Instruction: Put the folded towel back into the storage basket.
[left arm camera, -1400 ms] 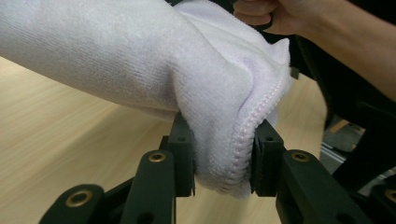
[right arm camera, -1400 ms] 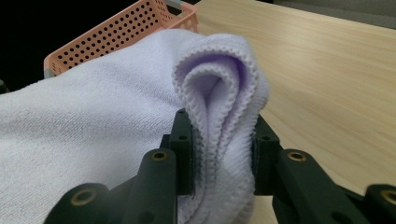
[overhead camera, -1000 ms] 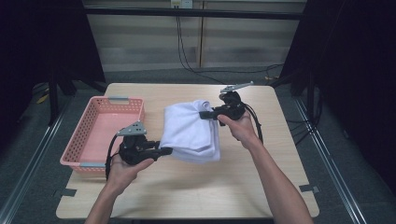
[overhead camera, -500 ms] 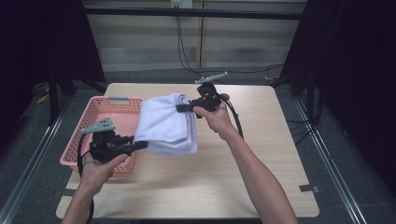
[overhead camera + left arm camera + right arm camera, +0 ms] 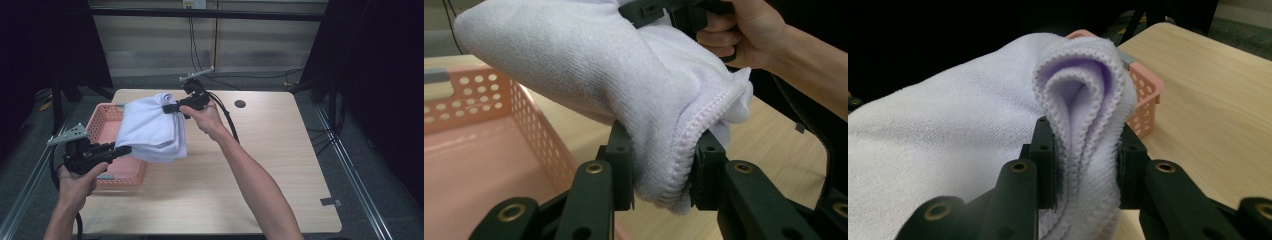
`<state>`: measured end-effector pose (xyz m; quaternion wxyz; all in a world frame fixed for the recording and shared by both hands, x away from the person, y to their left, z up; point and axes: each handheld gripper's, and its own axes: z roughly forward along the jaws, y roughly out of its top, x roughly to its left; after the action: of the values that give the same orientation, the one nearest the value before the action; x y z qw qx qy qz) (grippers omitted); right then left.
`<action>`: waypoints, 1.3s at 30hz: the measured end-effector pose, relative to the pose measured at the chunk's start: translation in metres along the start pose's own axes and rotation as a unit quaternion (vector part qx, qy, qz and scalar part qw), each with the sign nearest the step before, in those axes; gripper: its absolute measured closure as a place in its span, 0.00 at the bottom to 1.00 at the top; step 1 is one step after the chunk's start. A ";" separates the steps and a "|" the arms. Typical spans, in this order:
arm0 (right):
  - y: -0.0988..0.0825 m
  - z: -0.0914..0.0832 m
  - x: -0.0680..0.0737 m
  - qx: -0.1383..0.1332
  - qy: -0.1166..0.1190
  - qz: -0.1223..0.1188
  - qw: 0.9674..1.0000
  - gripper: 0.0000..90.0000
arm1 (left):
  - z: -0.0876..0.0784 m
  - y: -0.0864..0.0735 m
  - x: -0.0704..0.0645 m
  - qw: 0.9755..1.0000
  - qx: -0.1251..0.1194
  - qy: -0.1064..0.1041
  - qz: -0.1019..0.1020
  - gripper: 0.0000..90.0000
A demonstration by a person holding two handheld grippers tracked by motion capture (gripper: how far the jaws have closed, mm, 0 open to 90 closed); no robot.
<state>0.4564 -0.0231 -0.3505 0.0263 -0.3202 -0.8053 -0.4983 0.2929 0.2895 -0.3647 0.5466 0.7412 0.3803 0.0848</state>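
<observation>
A folded white towel [image 5: 152, 131] hangs in the air between both grippers, above the near edge of the pink perforated basket [image 5: 107, 122] and the wooden tabletop [image 5: 260, 165]. The left gripper [image 5: 122, 149], held low and level by a hand near the tabletop's left edge, clamps the towel's near corner. The right gripper [image 5: 167, 108], on an outstretched forearm reaching forward and left, pinches the far folded edge between its fingers [image 5: 1045, 150].

Fluffy white terry-cloth towel [image 5: 152, 130], perforated glossy pink plastic basket [image 5: 107, 122], matt pale wood-grain table [image 5: 260, 165].
</observation>
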 end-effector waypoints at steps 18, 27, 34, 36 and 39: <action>0.034 0.066 0.030 0.006 0.009 0.002 1.000 0.77 | -0.058 -0.010 0.047 0.997 -0.032 0.054 -0.040 0.77; 0.032 0.089 0.041 0.016 0.007 -0.004 1.000 0.77 | -0.076 -0.021 0.064 0.995 -0.025 0.079 -0.049 0.78; 0.023 0.115 0.046 0.030 -0.010 -0.001 1.000 0.77 | -0.079 -0.037 0.079 0.993 -0.001 0.102 -0.064 0.78; 0.018 0.126 0.045 0.033 -0.015 0.002 0.999 0.77 | -0.078 -0.041 0.083 0.992 0.004 0.110 -0.064 0.78; 0.013 0.136 0.043 0.040 -0.019 0.006 0.999 0.77 | -0.075 -0.048 0.089 0.991 0.018 0.117 -0.070 0.78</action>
<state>0.4677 0.1134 -0.3930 0.0266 -0.3328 -0.8229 -0.4598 0.2917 0.4094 -0.4038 0.4899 0.7072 0.4940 0.1257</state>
